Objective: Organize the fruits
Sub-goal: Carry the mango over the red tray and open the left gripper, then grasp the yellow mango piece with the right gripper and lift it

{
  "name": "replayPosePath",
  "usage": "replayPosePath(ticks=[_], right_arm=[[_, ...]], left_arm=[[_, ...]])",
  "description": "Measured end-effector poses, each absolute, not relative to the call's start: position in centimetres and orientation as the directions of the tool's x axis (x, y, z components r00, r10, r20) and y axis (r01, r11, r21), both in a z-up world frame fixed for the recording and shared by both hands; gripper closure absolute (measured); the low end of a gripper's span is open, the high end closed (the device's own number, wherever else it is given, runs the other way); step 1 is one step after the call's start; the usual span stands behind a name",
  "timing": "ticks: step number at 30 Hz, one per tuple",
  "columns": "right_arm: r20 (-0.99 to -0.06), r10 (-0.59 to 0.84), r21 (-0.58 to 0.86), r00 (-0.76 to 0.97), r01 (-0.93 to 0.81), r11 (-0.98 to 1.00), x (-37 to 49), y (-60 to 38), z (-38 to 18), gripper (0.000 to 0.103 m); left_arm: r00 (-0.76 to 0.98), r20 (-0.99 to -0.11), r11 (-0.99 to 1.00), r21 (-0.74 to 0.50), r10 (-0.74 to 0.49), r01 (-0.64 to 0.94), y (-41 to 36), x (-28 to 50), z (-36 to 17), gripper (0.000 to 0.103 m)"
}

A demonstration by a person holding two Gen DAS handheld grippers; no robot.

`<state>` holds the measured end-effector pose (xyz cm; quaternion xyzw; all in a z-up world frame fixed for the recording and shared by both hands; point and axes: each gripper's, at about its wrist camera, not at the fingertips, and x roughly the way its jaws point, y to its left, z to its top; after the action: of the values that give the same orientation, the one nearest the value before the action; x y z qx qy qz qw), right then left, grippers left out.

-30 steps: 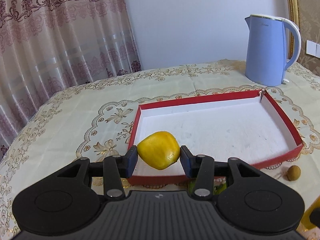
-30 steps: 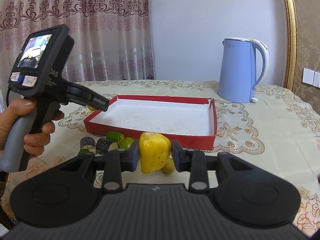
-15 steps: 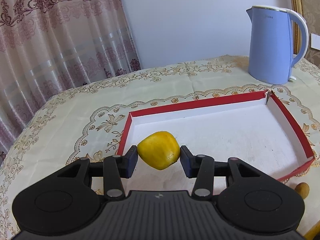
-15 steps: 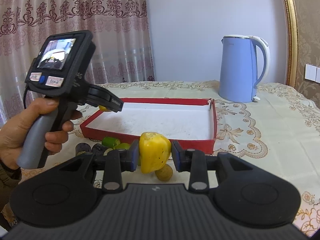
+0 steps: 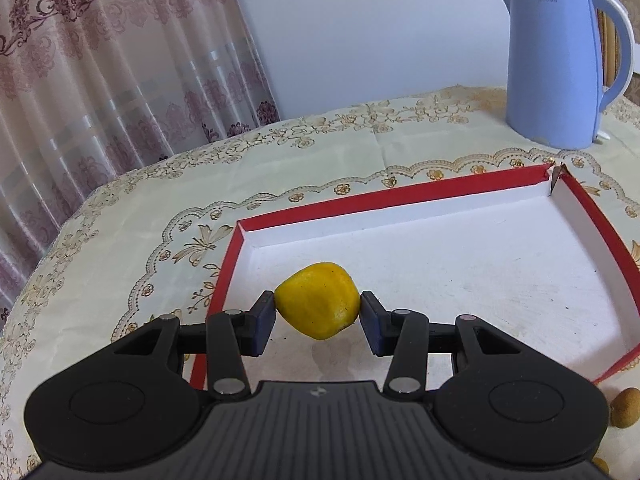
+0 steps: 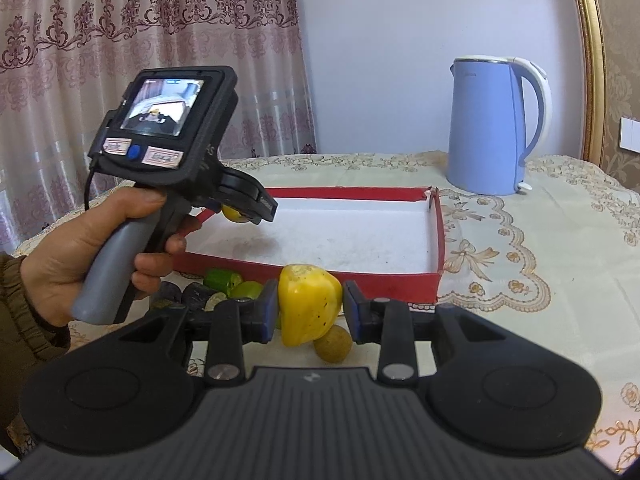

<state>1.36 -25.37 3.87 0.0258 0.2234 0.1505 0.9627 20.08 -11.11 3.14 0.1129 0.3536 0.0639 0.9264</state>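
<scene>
Left wrist view: a round yellow fruit point(image 5: 319, 306) is clamped between the two blue pads of the left gripper point(image 5: 319, 312) and is held over the white floor of the red-walled tray point(image 5: 404, 196), near the tray's near left corner. No contact with the floor can be made out. A small brown fruit point(image 5: 624, 407) is seen on the tablecloth point(image 5: 132, 216) just outside the tray's near right corner. A blue kettle point(image 5: 560, 64) is stood by the table's far right edge, well apart from the tray.

In the right wrist view, a larger, blocky yellow fruit point(image 6: 309, 303) is gripped between the pads of the right gripper point(image 6: 309, 312), in front of the tray's near wall point(image 6: 400, 282) and above the cloth. A brown round fruit point(image 6: 333, 344) is seen just below it. Green fruits point(image 6: 224, 280) and dark pieces point(image 6: 196, 294), possibly cut ones, are grouped at the tray's near wall, partly hidden by the gripper. The left gripper, held by the person's hand point(image 6: 80, 256), is reached over the tray's left wall.
</scene>
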Motion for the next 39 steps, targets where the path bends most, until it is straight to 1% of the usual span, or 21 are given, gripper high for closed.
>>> replayPosePath(ticks=[11,16,19,20,21,33,39], right_arm=[[-0.425,0.298,0.125,0.855,-0.271,0.955,1.6,-26.0,3.6,0.071],[-0.425,0.299,0.130,0.854,-0.269,0.954,1.8,-26.3,3.5,0.071],[-0.426,0.299,0.134,0.854,-0.268,0.954,1.8,-26.3,3.4,0.071],[-0.425,0.300,0.134,0.854,-0.268,0.954,1.8,-26.2,3.4,0.071],[-0.424,0.300,0.134,0.855,-0.268,0.954,1.8,-26.2,3.5,0.071],[-0.420,0.301,0.134,0.856,-0.269,0.954,2.0,-25.9,3.6,0.071],[-0.417,0.300,0.131,0.858,-0.270,0.954,2.2,-25.5,3.9,0.071]], left_arm=[[0.716,-0.668,0.966,0.254,0.204,-0.038,-11.7,21.7,2.2,0.057],[0.714,-0.667,0.963,0.266,0.214,-0.040,-11.8,21.9,2.0,0.057],[0.728,-0.648,0.959,0.281,0.225,-0.047,-11.9,21.6,2.2,0.046],[0.734,-0.639,0.957,0.287,0.230,-0.049,-11.9,21.4,2.4,0.040],[0.740,-0.631,0.956,0.290,0.231,-0.052,-11.9,21.2,2.5,0.036],[0.757,-0.610,0.962,0.258,0.234,-0.089,-9.5,18.1,4.5,0.036],[0.761,-0.617,0.977,0.175,0.202,-0.118,-6.2,14.0,5.3,0.036]])
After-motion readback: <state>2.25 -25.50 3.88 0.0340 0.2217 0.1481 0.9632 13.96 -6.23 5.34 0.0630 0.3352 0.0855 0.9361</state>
